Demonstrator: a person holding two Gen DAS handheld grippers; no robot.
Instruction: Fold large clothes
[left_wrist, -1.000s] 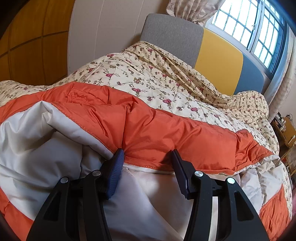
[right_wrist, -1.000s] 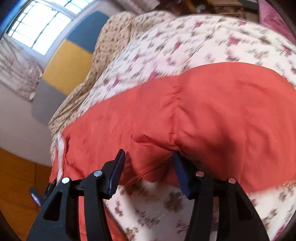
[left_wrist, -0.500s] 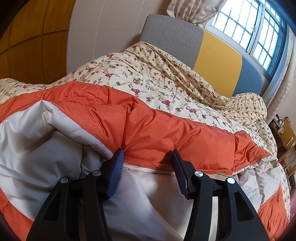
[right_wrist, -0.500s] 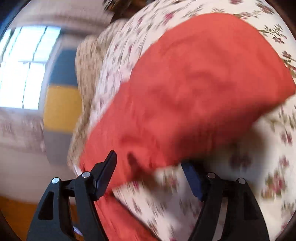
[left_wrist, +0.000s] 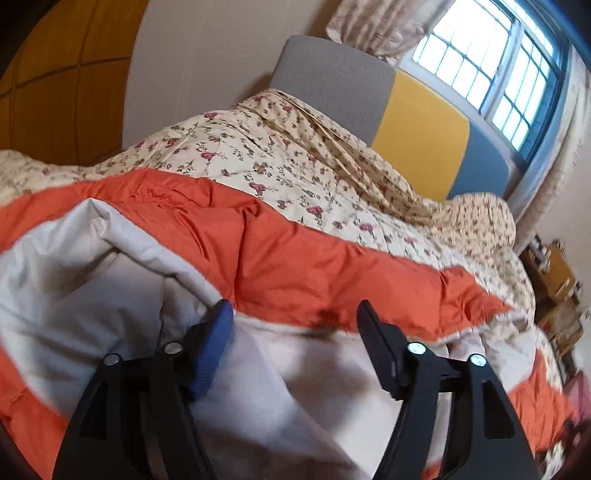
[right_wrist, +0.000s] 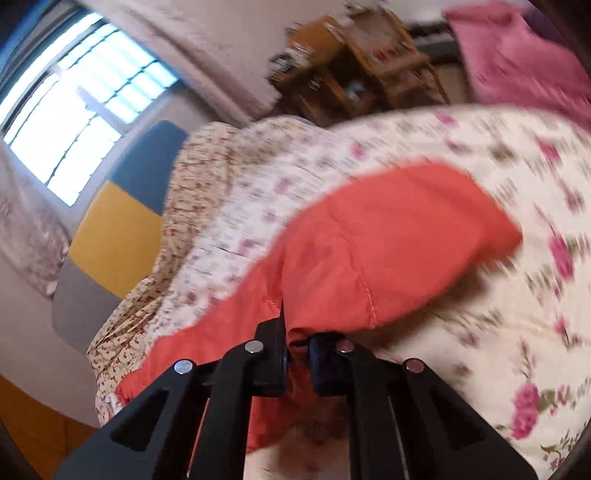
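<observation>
A large orange and white padded jacket (left_wrist: 295, 258) lies spread on a bed with a floral quilt (left_wrist: 288, 162). My left gripper (left_wrist: 295, 325) is open, its fingers resting on the white part just below the orange band. In the right wrist view my right gripper (right_wrist: 295, 343) is shut on the edge of an orange part of the jacket (right_wrist: 388, 251), which lies over the quilt (right_wrist: 517, 332). That view is blurred by motion.
A grey, yellow and blue headboard (left_wrist: 417, 122) and a barred window (left_wrist: 491, 62) stand behind the bed. Wooden furniture (right_wrist: 354, 74) and a pink cloth (right_wrist: 517, 62) are beyond the bed's far side. A wooden wall panel (left_wrist: 55, 92) is at the left.
My right gripper has closed on the orange jacket edge; it was open around it before. The right view has swung sharply. My left gripper has opened a little wider and stayed in place.
</observation>
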